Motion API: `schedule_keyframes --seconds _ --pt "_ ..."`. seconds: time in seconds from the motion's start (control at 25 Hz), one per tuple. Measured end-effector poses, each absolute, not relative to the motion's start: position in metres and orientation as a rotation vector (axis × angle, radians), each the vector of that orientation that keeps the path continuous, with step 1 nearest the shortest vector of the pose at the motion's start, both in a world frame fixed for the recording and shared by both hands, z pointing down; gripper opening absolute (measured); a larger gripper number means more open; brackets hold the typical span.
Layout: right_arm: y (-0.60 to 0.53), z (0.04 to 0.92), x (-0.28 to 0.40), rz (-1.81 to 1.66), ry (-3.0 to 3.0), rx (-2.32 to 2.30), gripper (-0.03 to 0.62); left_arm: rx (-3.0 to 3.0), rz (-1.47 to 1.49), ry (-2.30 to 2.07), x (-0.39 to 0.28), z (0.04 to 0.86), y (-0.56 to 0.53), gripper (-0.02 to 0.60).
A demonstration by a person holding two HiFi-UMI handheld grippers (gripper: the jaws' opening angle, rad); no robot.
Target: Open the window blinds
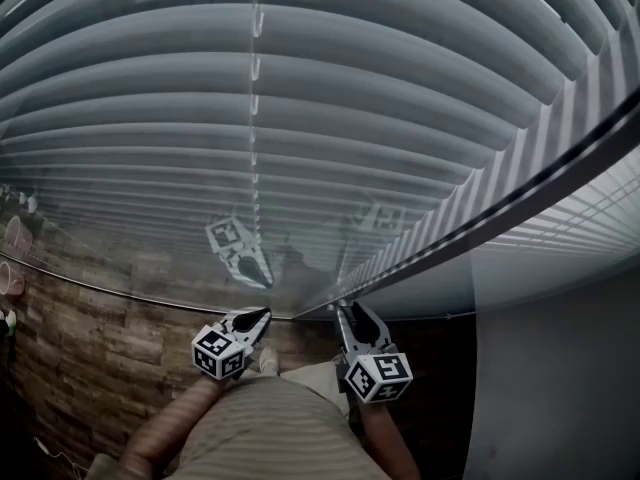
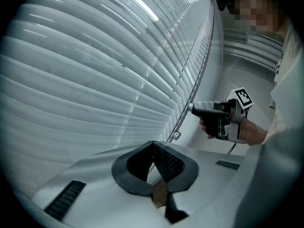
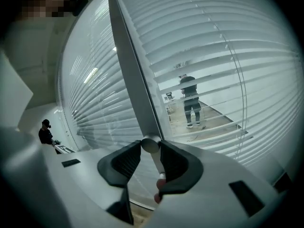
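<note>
Pale horizontal blinds (image 1: 300,98) fill the window ahead and show in both gripper views (image 2: 85,80) (image 3: 223,46). In the right gripper view the slats stand slightly apart and the outside shows through the gaps. The blinds' grey tilt wand (image 3: 135,80) hangs down in front of them. My right gripper (image 3: 151,146) is shut on the wand's lower end, with a pad on each side of it. That gripper also shows in the head view (image 1: 343,310) and the left gripper view (image 2: 192,107). My left gripper (image 2: 153,144) (image 1: 266,313) hovers just left of it, shut and holding nothing.
A dark window frame bar (image 1: 520,203) runs diagonally between two sets of blinds. A grey wall (image 1: 560,368) stands at the right, a brick-patterned surface (image 1: 80,338) at the lower left. Outside, a person (image 3: 191,103) stands beyond the glass.
</note>
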State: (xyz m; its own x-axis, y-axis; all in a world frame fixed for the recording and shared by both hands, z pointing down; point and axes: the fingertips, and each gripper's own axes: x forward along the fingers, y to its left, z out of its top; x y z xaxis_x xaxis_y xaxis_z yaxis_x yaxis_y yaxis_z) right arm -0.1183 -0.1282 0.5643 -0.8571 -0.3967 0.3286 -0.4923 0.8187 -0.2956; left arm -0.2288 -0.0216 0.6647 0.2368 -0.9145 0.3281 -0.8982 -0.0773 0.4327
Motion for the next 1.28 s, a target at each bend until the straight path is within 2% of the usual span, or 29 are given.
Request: schedule_keyframes --seconds 0.36,0.44,0.64,0.8,0.92,0.96,1.04,1.08,1.16,1.24,1.28 --pt "-0.131 0.561 -0.124 0.416 -2.673 0.718 0.137 1.967 -0.032 -1.646 -0.227 0.667 -0.023 0.014" --pt "-0.129 0.558 -0.124 0.235 -2.617 0.758 0.133 1.965 -0.029 -1.643 -0.225 0.668 -0.022 0.014" --pt "-0.121 0.558 -0.129 -0.51 -2.291 0.791 0.129 1.967 -0.029 -1.646 -0.225 0.668 -0.023 0.014" --pt "-0.12 0.561 -0.131 -0.572 -2.289 0.742 0.129 1.959 -0.025 -1.647 -0.227 0.672 -0.02 0.014" --pt "-0.119 0.554 -0.129 -0.394 -2.446 0.719 0.133 1.957 -0.026 -1.644 -0.226 0.669 -0.019 0.014" --pt "-0.119 0.554 -0.127 -0.21 -2.528 0.711 0.133 1.96 -0.027 -1.643 -0.225 0.668 -0.02 0.014" --pt "-0.12 0.564 -0.12 0.338 -2.663 0.671 0.195 1.964 -0.027 -1.641 -0.224 0.667 -0.02 0.014" --pt "-0.121 0.569 -0.118 0.608 -2.691 0.644 0.199 1.962 -0.026 -1.641 -0.224 0.668 -0.019 0.014" --pt "-0.125 0.572 -0.118 0.983 -2.701 0.613 0.198 1.956 -0.024 -1.642 -0.224 0.669 -0.018 0.014" --pt "-0.131 0.57 -0.119 1.137 -2.7 0.604 0.191 1.955 -0.022 -1.641 -0.224 0.669 -0.018 0.014" --pt "-0.132 0.57 -0.12 1.142 -2.701 0.602 0.139 1.957 -0.02 -1.64 -0.223 0.669 -0.018 0.014"
